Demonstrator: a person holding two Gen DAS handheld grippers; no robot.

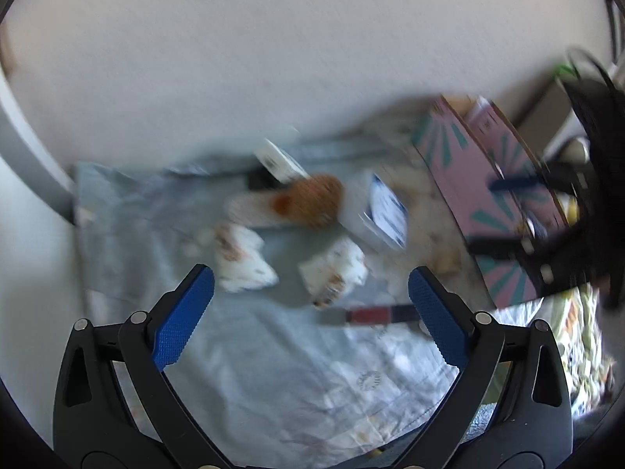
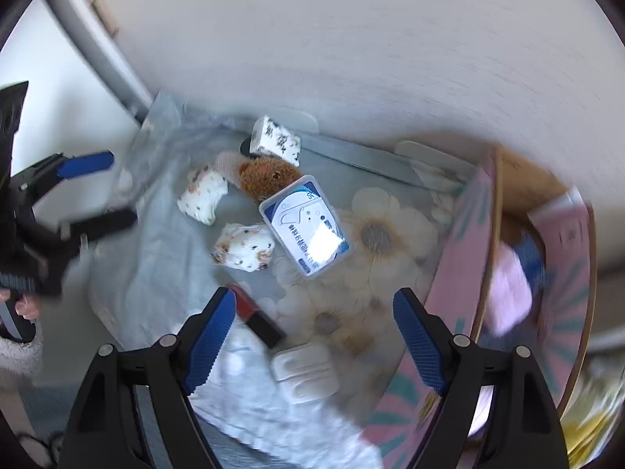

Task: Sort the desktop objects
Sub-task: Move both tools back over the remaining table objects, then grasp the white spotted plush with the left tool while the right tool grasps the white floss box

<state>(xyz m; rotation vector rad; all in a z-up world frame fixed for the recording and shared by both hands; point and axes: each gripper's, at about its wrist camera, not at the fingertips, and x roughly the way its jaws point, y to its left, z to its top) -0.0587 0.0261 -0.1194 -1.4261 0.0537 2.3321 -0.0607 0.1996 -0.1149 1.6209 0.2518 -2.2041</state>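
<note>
While both grippers, left and right, stood open and empty, the brown plush toy lay at frame centre, touching the clear box

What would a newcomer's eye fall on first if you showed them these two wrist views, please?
Probably the brown plush toy in the middle of the pale blue cloth, with a clear blue-and-white labelled box leaning against it. Next, the pink and teal carton standing open at the right. Both the right gripper and left gripper hover open above the clutter.
</note>
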